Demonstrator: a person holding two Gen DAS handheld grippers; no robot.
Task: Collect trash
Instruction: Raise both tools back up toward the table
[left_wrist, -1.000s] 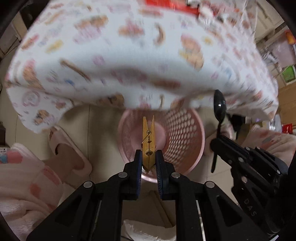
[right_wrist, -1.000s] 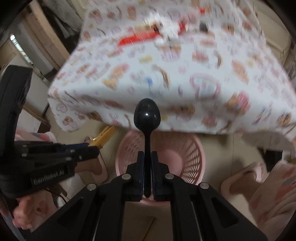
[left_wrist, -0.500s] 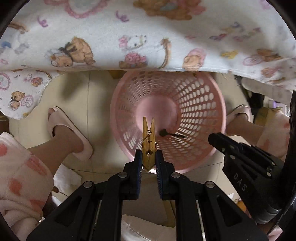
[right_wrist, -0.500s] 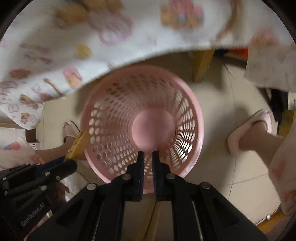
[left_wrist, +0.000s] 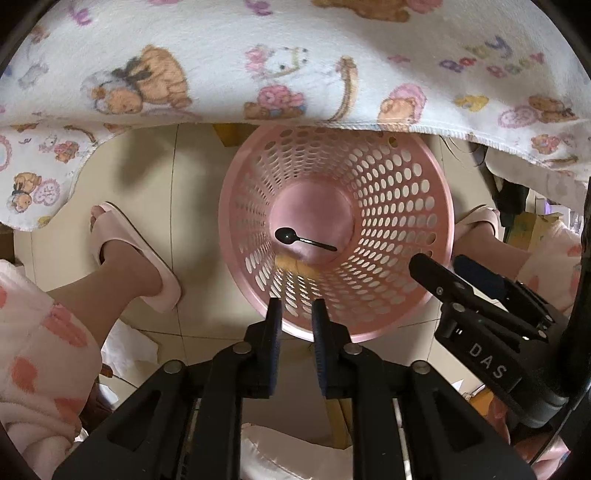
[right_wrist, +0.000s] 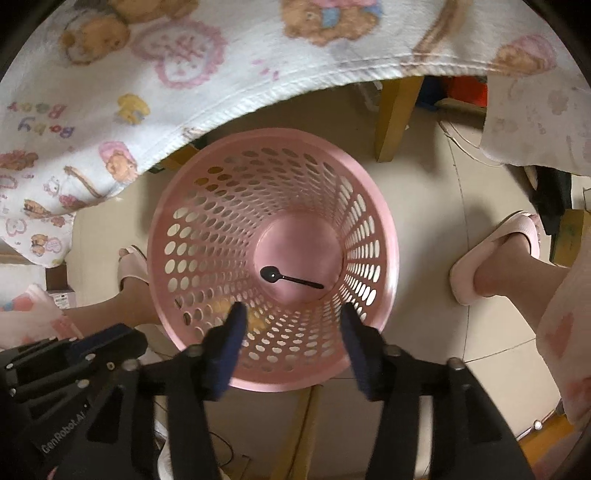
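Down through the left wrist view, the left gripper (left_wrist: 296, 314) hangs over the pink basket (left_wrist: 439, 206), its jaws narrow, opening, nothing between them. A black spoon (left_wrist: 301, 238) lies on the basket floor; a blurred yellow clothespin (left_wrist: 295, 265) shows against the near wall. From the right wrist view, the right gripper (right_wrist: 291, 334) is opening wide and empty above the same basket, under the patterned cloth (right_wrist: 110, 92).

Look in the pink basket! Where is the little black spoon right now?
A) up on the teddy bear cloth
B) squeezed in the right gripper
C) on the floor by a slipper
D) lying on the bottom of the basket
D: the black spoon lies flat on the solid bottom of the pink basket, and nothing sits between the fingers of the right gripper, whose jaws are opening.
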